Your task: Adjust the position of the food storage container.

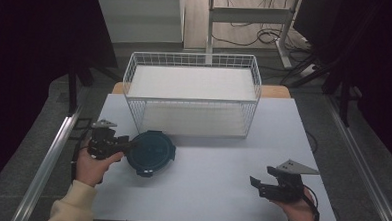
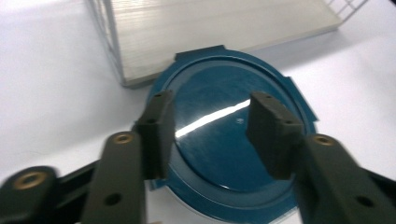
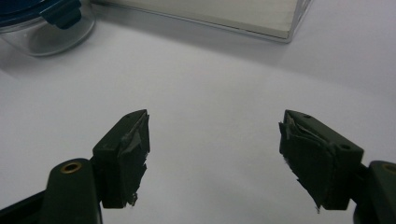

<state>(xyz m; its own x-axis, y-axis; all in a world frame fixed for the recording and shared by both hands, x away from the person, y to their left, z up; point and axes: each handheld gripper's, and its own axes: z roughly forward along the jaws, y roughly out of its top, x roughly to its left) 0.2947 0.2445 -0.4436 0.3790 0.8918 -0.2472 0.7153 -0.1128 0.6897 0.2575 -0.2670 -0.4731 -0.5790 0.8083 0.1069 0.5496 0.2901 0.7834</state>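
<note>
Nearest me, my right gripper (image 1: 267, 184) hovers over bare counter (image 1: 221, 176), well to the right of the round container, jaws spread wide and empty. My left gripper (image 1: 126, 143) reaches in at that container's (image 1: 151, 152) left edge, jaws parted over its blue lid (image 2: 224, 140) and closed on nothing. Just beyond the container stands a white wire basket (image 1: 192, 93).
</note>
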